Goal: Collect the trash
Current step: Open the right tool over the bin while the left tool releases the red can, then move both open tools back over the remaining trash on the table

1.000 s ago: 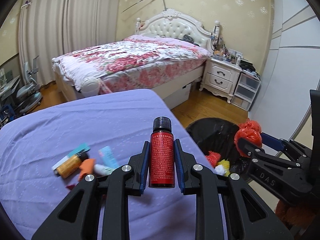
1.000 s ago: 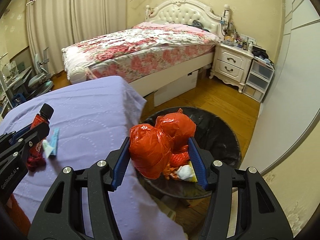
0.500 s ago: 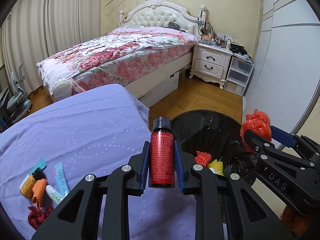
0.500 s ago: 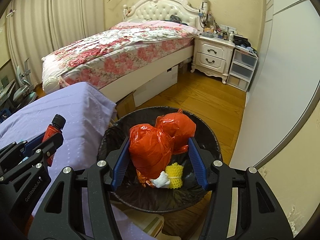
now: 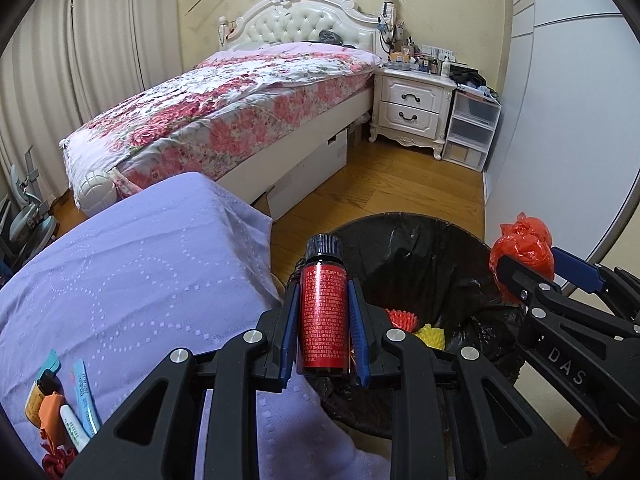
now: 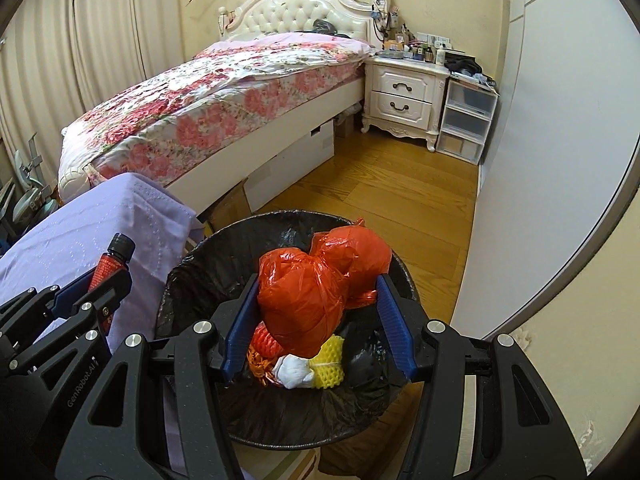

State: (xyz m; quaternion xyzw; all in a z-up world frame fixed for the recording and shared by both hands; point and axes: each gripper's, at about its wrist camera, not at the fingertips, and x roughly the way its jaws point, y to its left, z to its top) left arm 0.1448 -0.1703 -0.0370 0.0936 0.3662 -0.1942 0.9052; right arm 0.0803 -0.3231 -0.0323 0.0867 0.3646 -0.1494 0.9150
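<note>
Even indoor light, sharp focus, fisheye edges dark.

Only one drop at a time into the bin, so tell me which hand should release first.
Right. Its gripper holds the red bag directly above the open bin, over the trash inside. The left gripper holds the red bottle nearer the bin's rim beside the purple cloth.

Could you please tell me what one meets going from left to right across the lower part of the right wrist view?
Small red bottle with black cap → crumpled red plastic bag → blue pad of the right gripper.
</note>
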